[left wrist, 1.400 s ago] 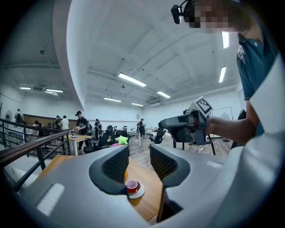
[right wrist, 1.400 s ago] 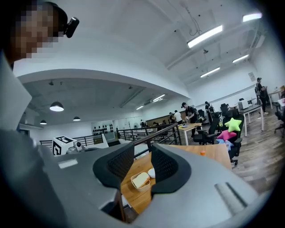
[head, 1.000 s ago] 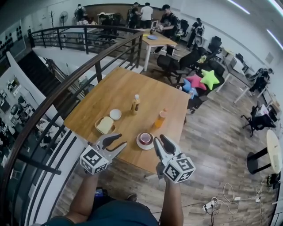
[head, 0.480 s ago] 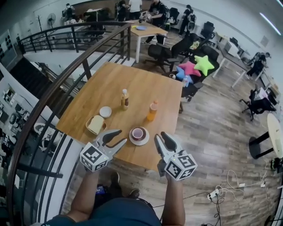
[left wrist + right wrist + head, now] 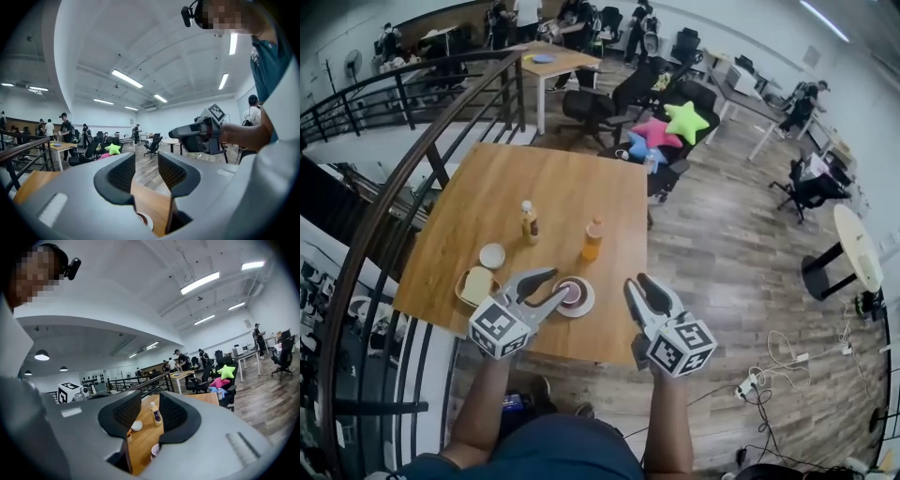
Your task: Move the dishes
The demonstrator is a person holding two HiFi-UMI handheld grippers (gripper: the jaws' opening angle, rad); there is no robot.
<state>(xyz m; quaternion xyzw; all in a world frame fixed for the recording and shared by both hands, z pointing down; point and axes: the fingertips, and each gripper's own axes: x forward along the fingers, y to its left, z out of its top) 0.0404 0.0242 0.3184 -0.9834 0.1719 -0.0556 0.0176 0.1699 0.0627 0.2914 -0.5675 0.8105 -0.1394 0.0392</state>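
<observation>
On the wooden table (image 5: 553, 187) stand a dark cup on a white saucer (image 5: 573, 295), a small white bowl (image 5: 492, 255) and a yellowish dish holding something pale (image 5: 477, 284). My left gripper (image 5: 551, 285) hovers at the near edge, open and empty, its tips just left of the saucer. The saucer (image 5: 143, 219) shows low between the left gripper (image 5: 146, 171) jaws. My right gripper (image 5: 637, 284) is open and empty off the table's near right corner. Past the right gripper (image 5: 150, 411) I see the cup (image 5: 154, 451) and the bowl (image 5: 136, 426).
A pale drink bottle (image 5: 529, 222) and an orange one (image 5: 592, 240) stand mid-table. A dark railing (image 5: 412, 178) runs along the table's left, above a stairwell. Office chairs with star cushions (image 5: 675, 122) and several people are at the far side. Wooden floor lies to the right.
The table has drawn nearer and shifted left in the head view. Both grippers now reach its near edge, the left one beside the saucer. Both stay open.
</observation>
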